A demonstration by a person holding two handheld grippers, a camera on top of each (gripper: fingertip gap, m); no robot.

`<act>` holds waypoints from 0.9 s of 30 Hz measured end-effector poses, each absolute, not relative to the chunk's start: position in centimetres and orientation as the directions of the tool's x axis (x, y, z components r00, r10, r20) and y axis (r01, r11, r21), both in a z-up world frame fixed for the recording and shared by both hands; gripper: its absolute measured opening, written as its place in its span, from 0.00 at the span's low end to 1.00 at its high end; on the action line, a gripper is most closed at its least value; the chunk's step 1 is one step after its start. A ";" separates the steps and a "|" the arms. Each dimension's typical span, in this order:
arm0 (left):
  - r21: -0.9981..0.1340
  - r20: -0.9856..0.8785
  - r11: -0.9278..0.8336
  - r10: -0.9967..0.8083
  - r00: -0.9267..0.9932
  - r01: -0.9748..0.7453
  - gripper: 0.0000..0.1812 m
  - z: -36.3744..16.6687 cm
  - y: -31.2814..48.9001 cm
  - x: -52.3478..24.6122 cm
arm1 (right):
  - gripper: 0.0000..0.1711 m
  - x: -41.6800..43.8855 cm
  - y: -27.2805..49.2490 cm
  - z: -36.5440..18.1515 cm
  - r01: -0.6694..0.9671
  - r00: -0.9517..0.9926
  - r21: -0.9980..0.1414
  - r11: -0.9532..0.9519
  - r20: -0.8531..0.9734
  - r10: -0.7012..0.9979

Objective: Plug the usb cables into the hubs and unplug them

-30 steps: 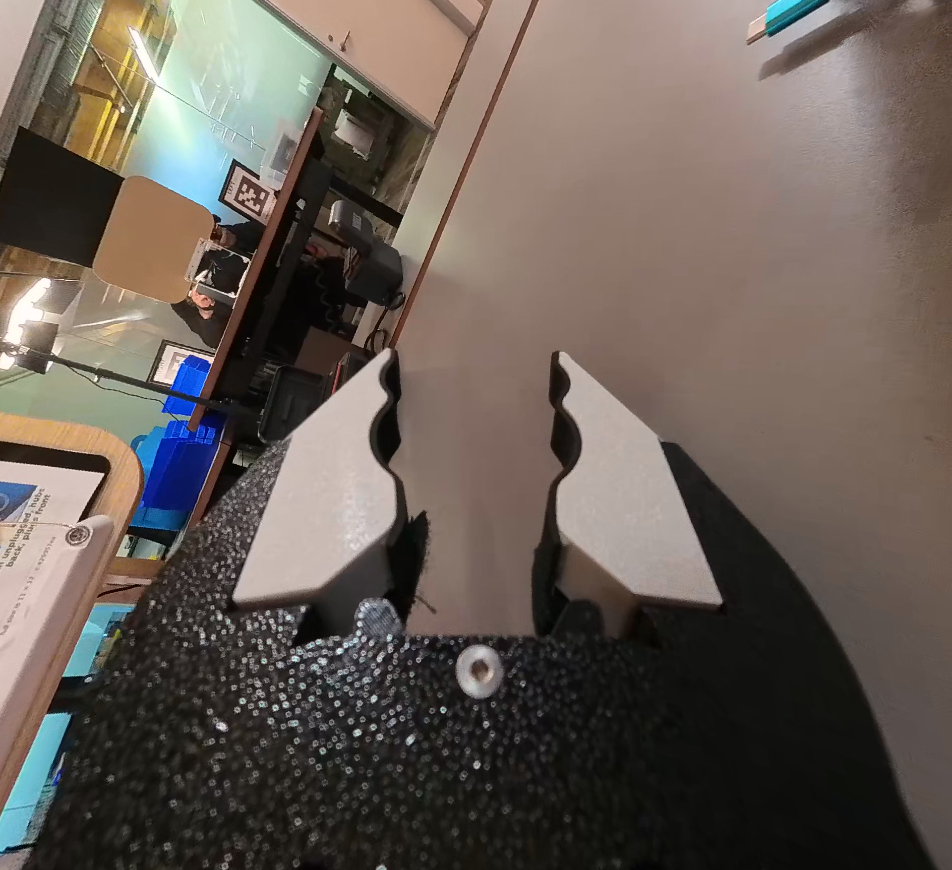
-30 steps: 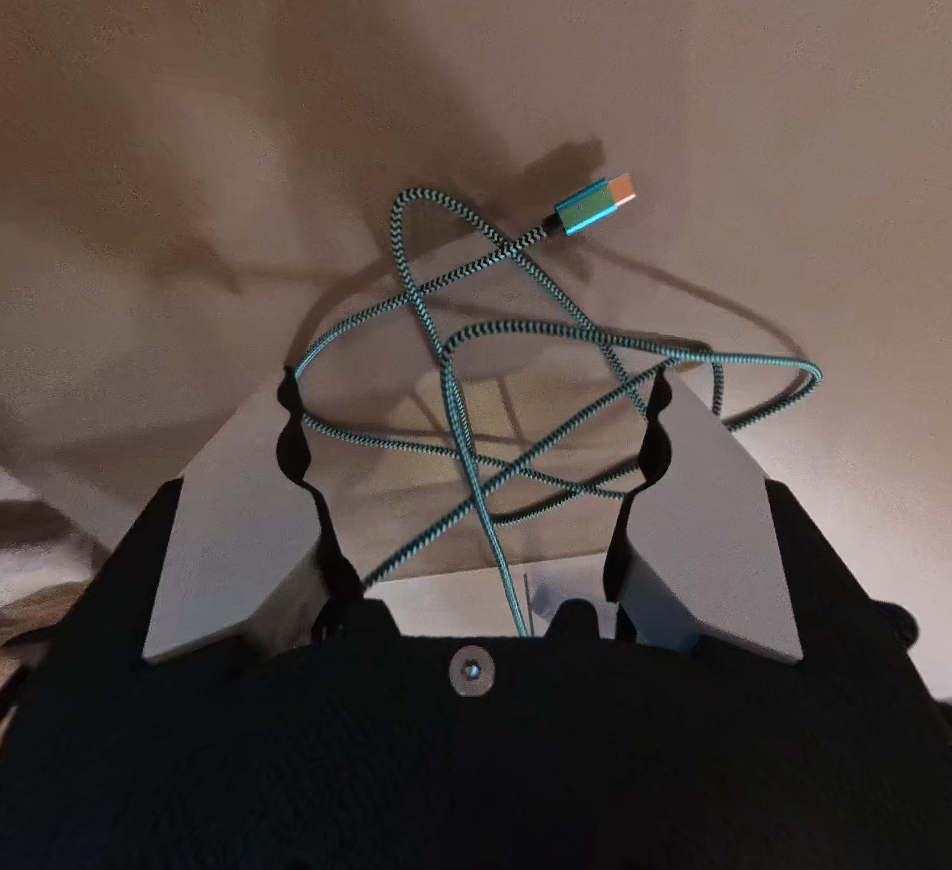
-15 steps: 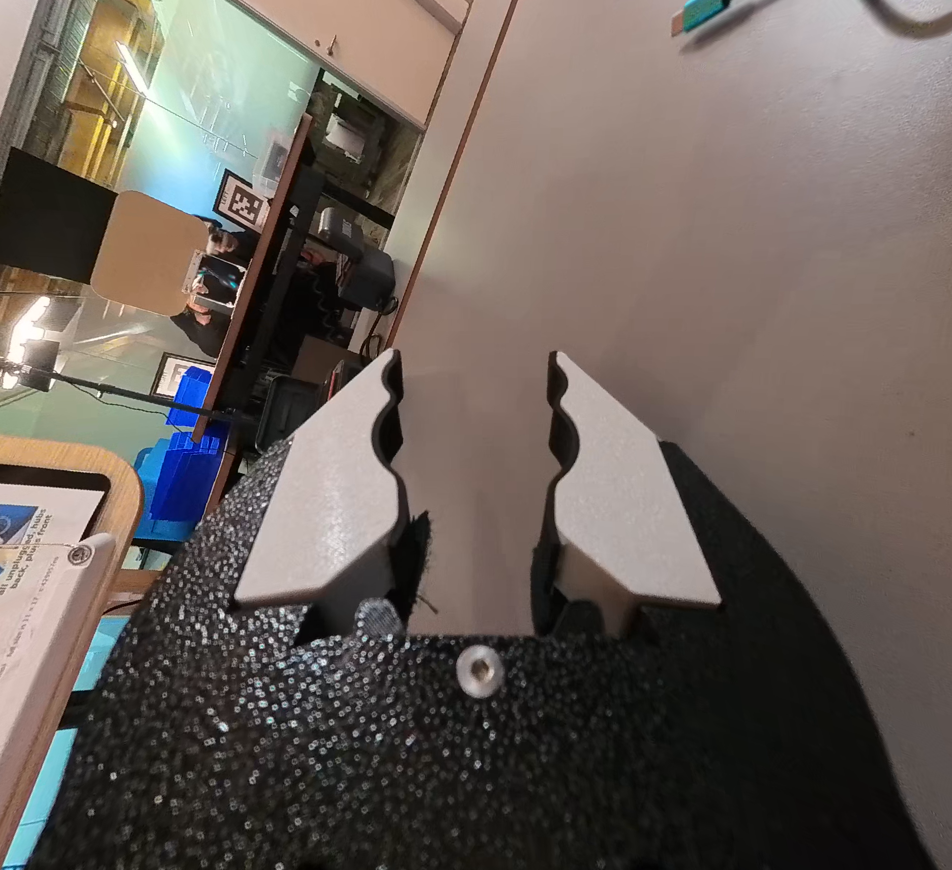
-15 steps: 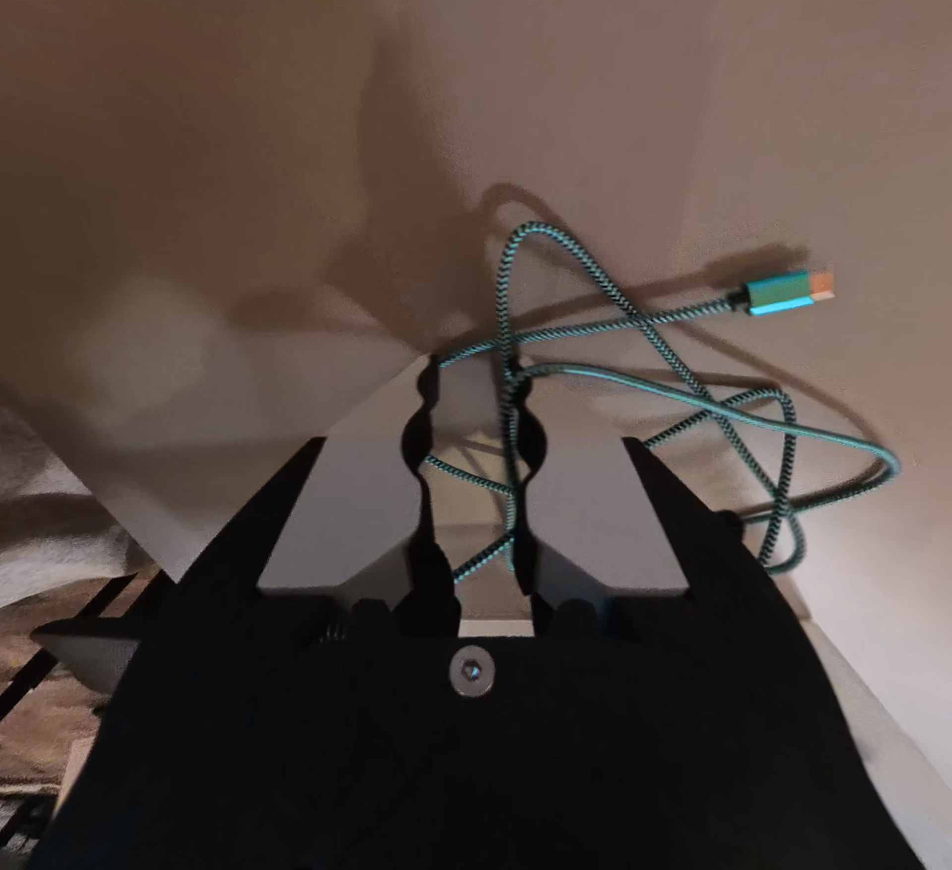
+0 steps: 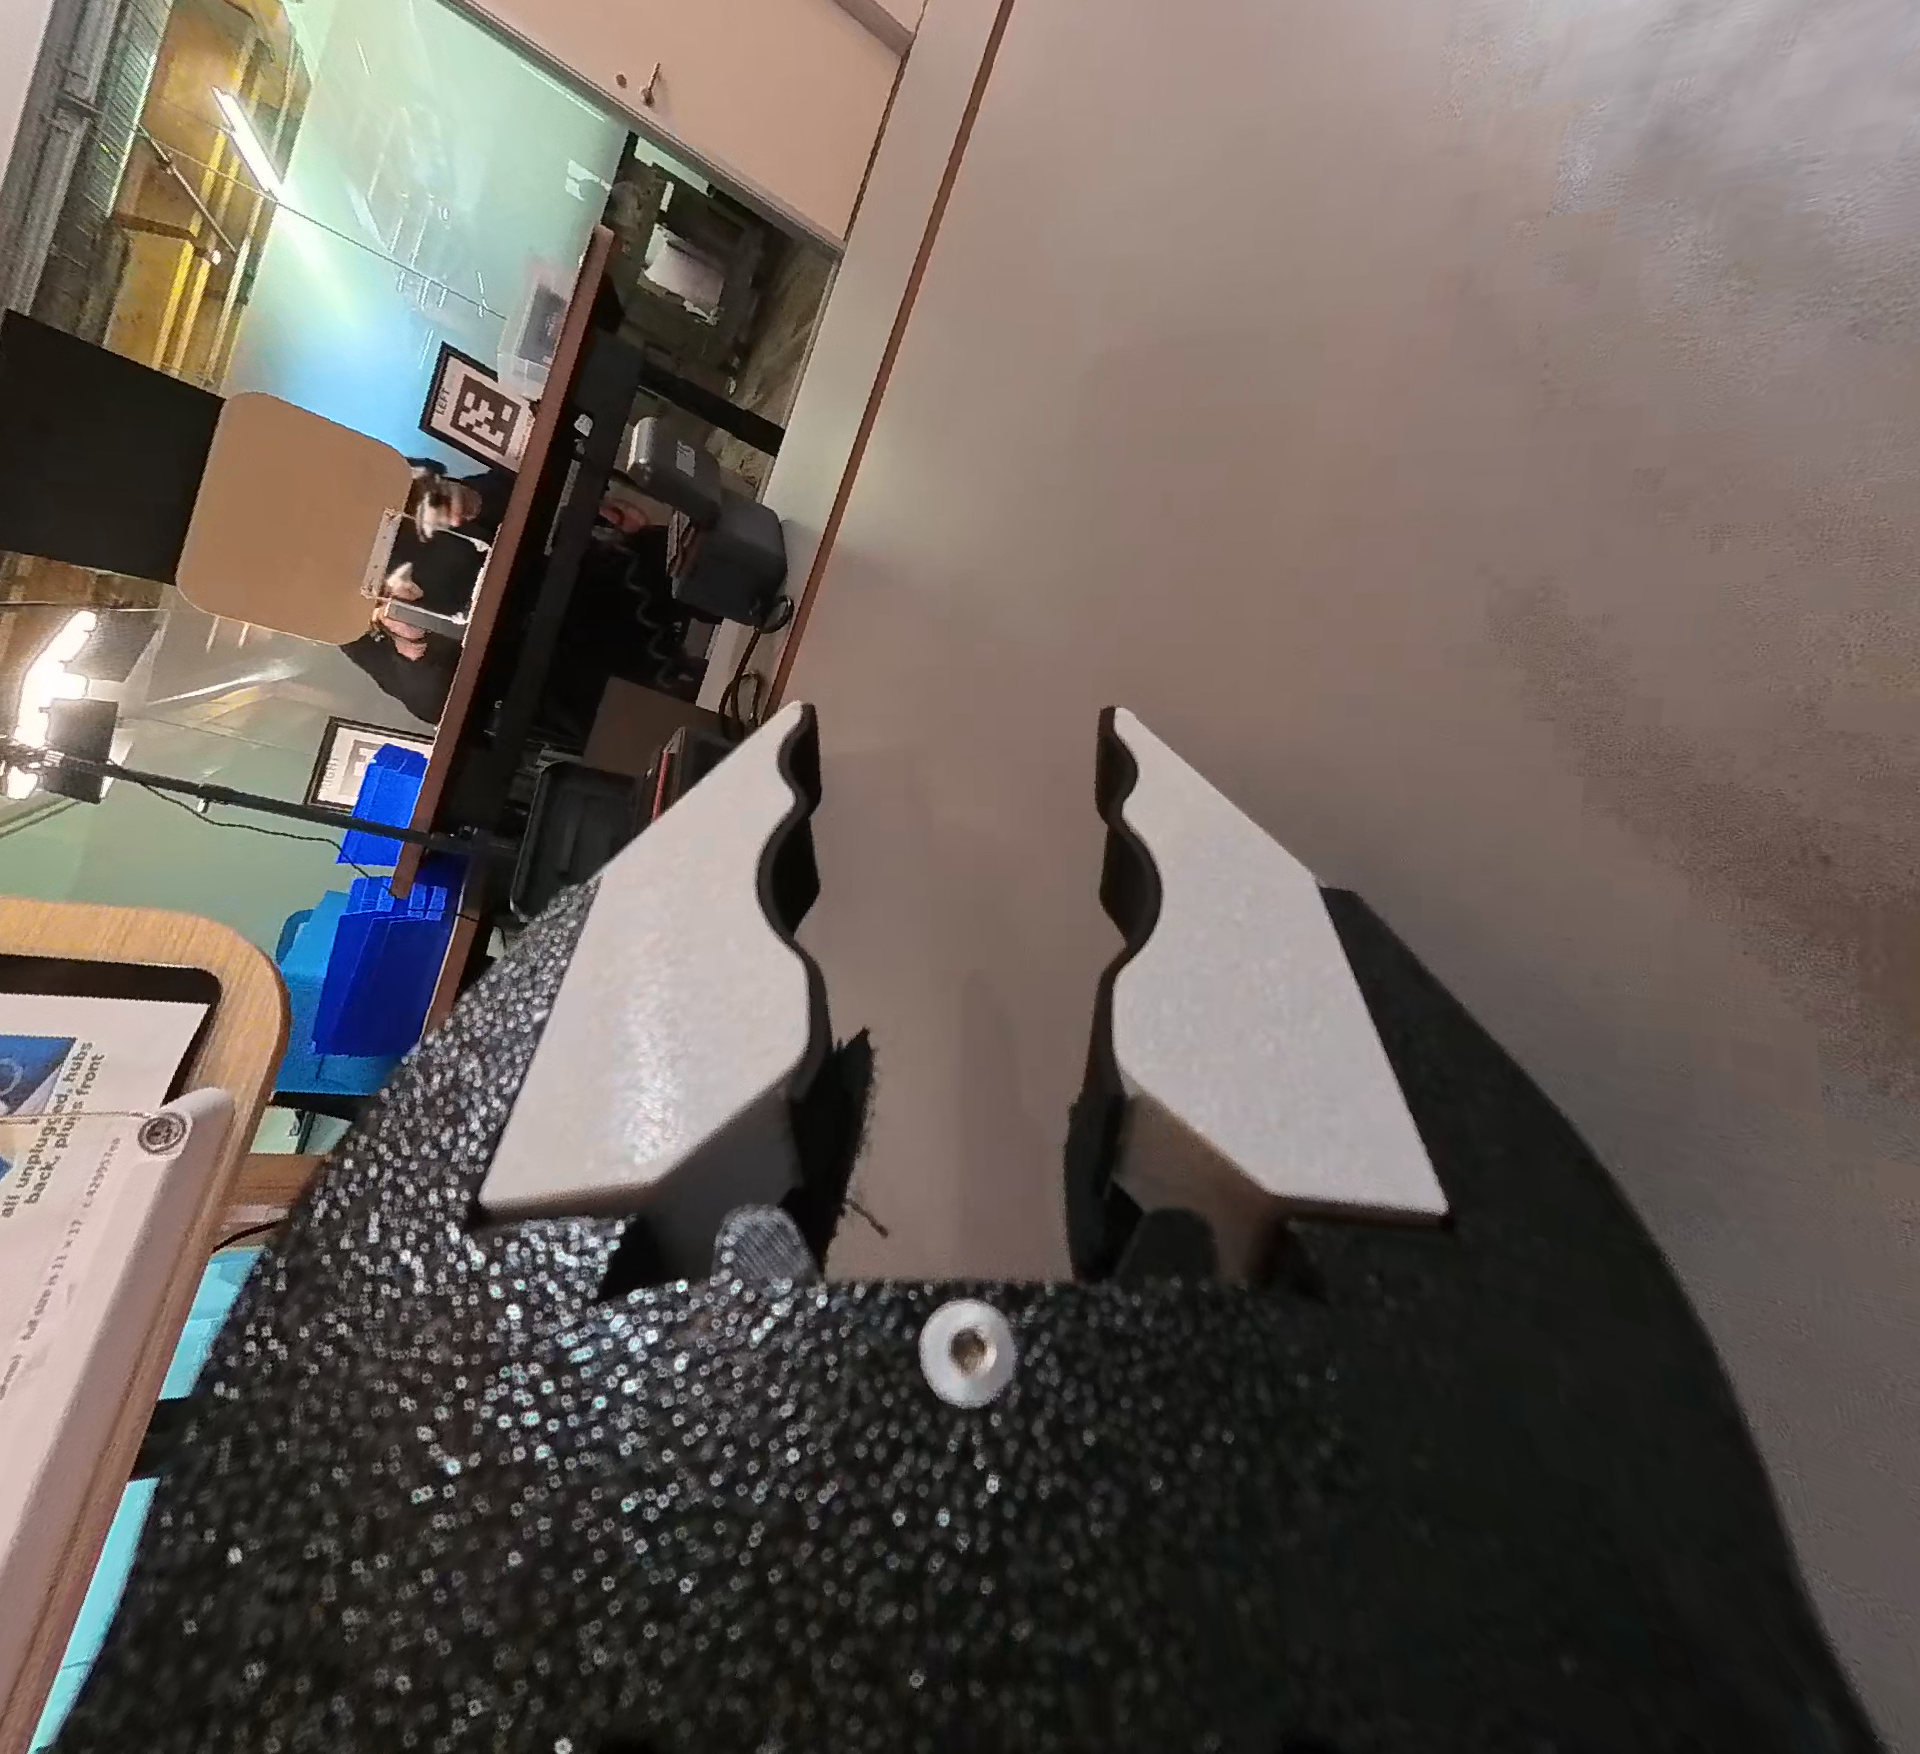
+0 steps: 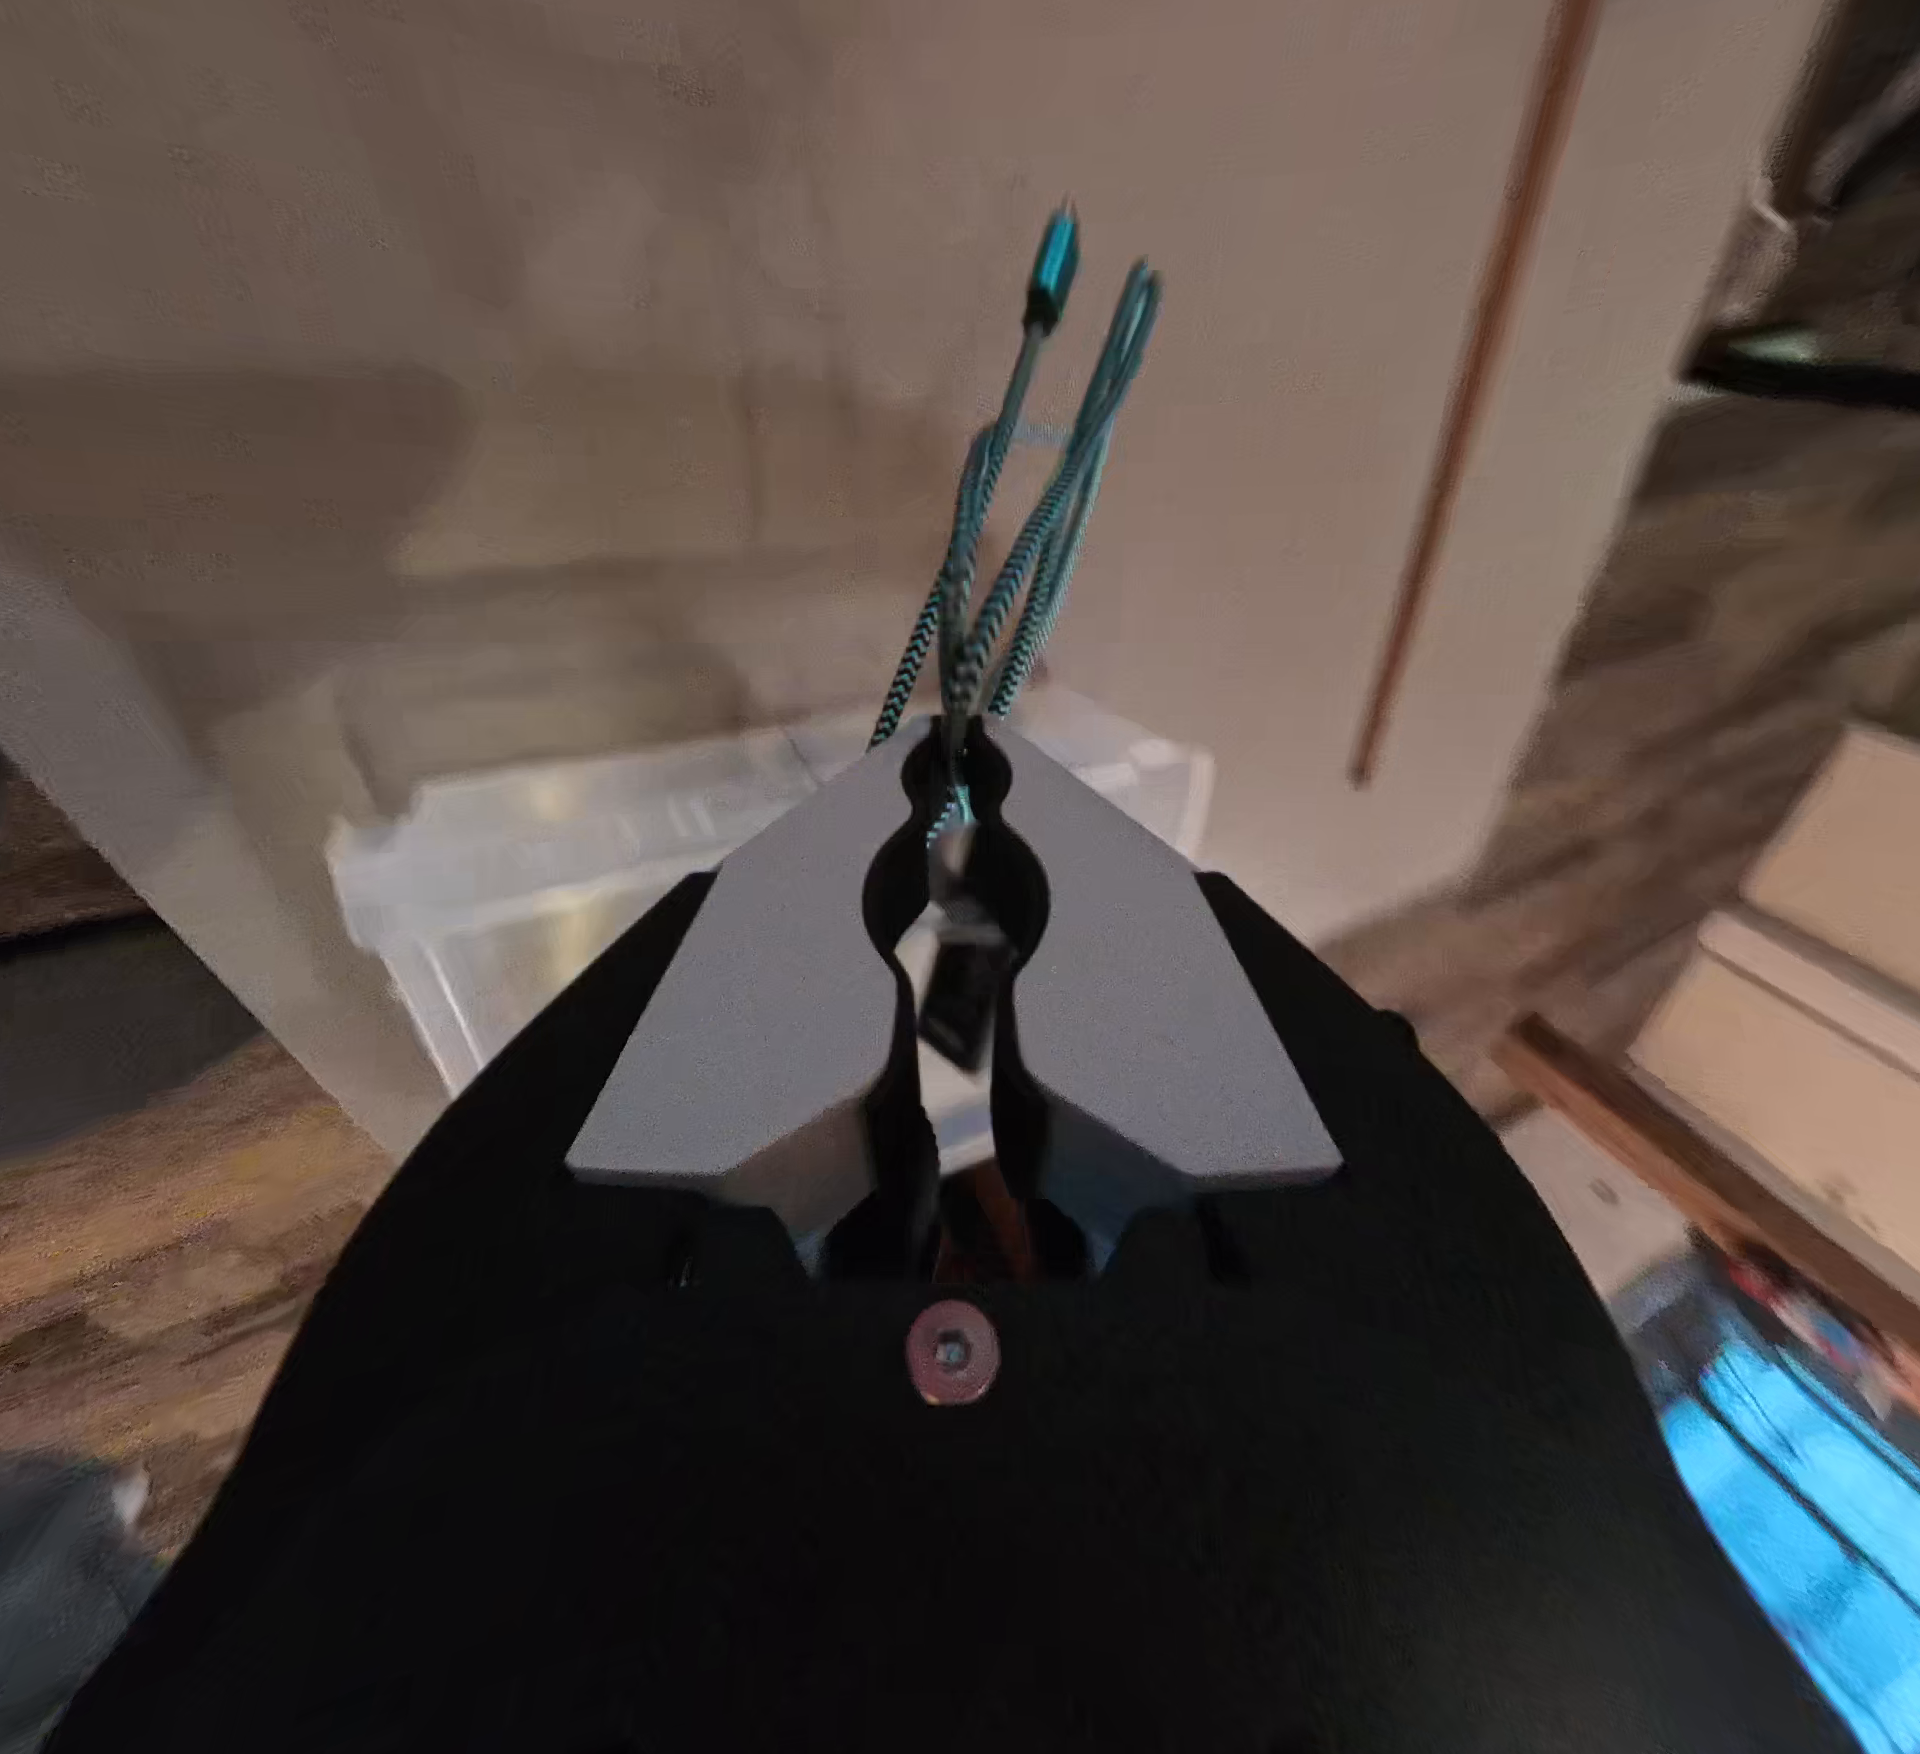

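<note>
Our right gripper (image 6: 961, 748) has its jaws clamped on several bunched strands of the teal-and-black braided USB cable (image 6: 1023, 603), lifted clear of the pale beige counter (image 6: 520, 198); its teal metal plug (image 6: 1058, 262) points away from us, loose in the air, probably so the tangle hangs free for sorting. Below it sits a clear plastic bin (image 6: 540, 883), blurred. Our left gripper (image 5: 956, 738) hovers with its jaws apart and empty over the bare counter, likely waiting to take the plug. No hub shows in either view. A printed white card (image 5: 73, 1185) and a framed square-patterned marker (image 5: 483, 405) carry writing we leave unread.
</note>
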State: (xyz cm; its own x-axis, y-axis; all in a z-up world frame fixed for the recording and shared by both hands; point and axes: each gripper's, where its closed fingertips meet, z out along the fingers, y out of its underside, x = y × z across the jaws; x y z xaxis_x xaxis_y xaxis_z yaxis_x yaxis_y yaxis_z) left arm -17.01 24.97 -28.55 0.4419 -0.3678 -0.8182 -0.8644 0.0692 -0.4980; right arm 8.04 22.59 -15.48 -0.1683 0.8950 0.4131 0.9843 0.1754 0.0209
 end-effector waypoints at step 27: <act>-0.467 -0.830 0.072 -0.378 0.410 -0.881 0.26 -28.9 24.9 -17.0 | 0.01 22.6 32.6 -23.5 0.929 -0.263 0.351 0.119 0.401 0.877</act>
State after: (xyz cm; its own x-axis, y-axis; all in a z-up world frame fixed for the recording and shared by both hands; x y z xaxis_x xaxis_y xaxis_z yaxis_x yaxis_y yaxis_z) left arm -17.03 24.89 -28.91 0.4096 -0.3780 -0.8303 -0.8811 0.0719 -0.4674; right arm 22.56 32.60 -23.54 -0.2634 0.8774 0.4009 0.9290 0.1187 0.3506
